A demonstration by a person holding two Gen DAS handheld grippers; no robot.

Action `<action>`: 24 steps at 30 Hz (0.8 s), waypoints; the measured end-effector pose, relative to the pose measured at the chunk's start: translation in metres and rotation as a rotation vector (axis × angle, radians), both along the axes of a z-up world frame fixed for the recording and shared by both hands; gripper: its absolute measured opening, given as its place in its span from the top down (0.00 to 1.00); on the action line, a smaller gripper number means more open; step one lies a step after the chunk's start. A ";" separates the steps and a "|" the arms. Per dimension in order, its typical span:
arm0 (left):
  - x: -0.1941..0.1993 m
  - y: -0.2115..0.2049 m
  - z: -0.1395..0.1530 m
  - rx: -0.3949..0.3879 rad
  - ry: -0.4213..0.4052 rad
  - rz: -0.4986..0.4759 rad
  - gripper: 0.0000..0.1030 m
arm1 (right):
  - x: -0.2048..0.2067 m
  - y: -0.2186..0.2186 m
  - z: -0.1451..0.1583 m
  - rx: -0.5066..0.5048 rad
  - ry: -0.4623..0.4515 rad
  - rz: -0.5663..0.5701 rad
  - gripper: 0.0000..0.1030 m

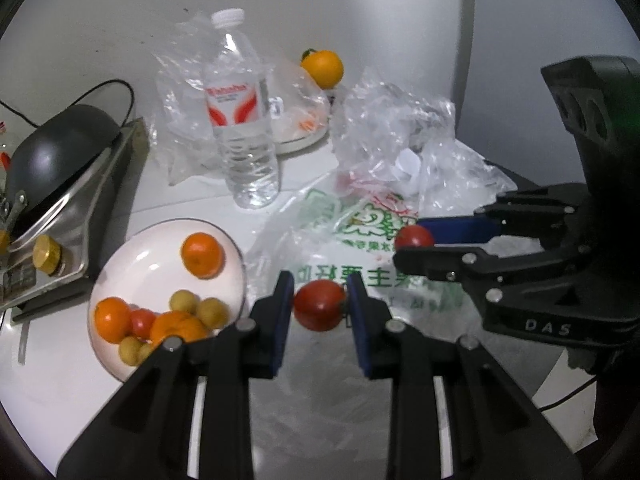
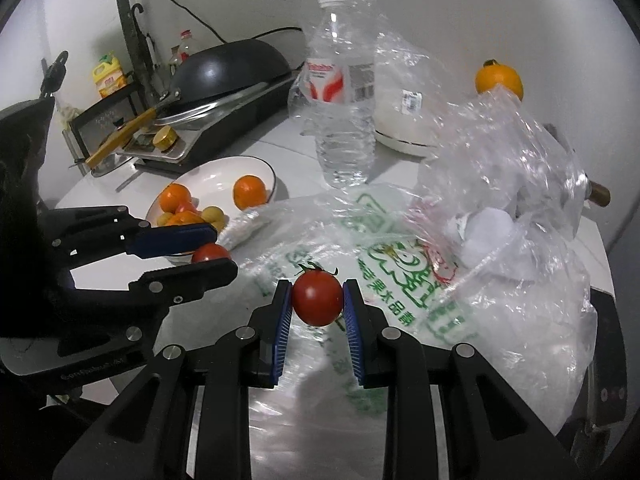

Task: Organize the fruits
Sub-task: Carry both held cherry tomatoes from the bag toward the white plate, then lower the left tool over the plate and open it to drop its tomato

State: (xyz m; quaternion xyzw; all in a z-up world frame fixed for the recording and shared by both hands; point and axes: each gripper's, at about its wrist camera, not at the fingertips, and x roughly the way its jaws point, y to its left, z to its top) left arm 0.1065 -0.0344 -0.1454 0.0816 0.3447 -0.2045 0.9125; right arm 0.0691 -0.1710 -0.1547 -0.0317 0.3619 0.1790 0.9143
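My left gripper (image 1: 319, 300) is shut on a red tomato (image 1: 319, 305), held above the printed plastic bag (image 1: 360, 276), right of the white plate (image 1: 160, 256). The plate holds oranges (image 1: 201, 255), a small tomato and several small yellow fruits. My right gripper (image 2: 316, 300) is shut on another red tomato (image 2: 317, 298) over the same bag (image 2: 400, 280). In the left wrist view the right gripper (image 1: 416, 242) holds its tomato (image 1: 414, 236). In the right wrist view the left gripper (image 2: 210, 250) holds its tomato (image 2: 211, 253) beside the plate (image 2: 216, 176). A lone orange (image 1: 322, 68) sits at the back.
A water bottle (image 1: 240, 120) stands behind the plate. Crumpled clear bags (image 1: 400, 132) lie at the right. A black wok (image 2: 228, 68) sits on a stove at the left, with a white appliance (image 2: 400, 128) behind the bottle.
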 end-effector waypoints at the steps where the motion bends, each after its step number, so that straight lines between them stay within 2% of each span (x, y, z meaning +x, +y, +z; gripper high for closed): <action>1: -0.001 0.004 0.001 0.000 -0.004 0.003 0.73 | 0.000 0.002 0.001 0.002 0.000 0.002 0.73; 14: -0.016 0.058 0.008 -0.024 -0.030 0.070 0.73 | 0.002 0.051 0.005 -0.036 -0.003 0.059 0.73; 24: -0.016 0.097 0.009 -0.051 -0.049 0.105 0.73 | 0.003 0.071 0.011 -0.051 -0.015 0.031 0.73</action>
